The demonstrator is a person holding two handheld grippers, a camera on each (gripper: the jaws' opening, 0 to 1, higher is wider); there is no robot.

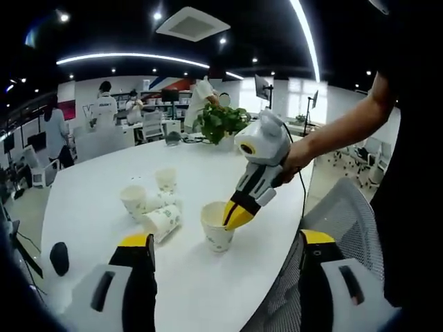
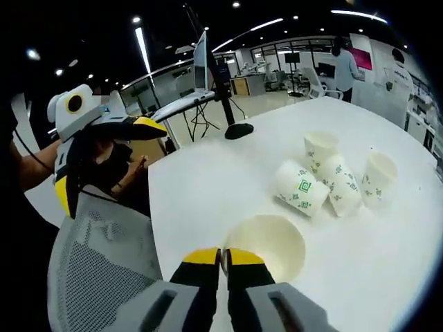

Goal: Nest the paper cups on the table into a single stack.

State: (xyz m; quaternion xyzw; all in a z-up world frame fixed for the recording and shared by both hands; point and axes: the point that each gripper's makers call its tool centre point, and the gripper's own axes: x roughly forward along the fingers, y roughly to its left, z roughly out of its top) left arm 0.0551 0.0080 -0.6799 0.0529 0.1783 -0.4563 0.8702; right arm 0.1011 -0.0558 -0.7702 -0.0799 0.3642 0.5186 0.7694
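So the upright cup (image 1: 217,234) sits nearest us on the surface (image 1: 208,290), and our right claw (image 1: 237,216) is pinched shut on its rim. The four loose cups (image 1: 154,200) lie beyond it. Our left claw (image 1: 225,245) hangs wide open, holding nothing, well short.

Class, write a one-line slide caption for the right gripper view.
Right gripper pinches rim of upright white paper cup on white table; four patterned cups wait beyond.

Five paper cups (image 2: 266,243), seemingly; one plant (image 1: 220,122).
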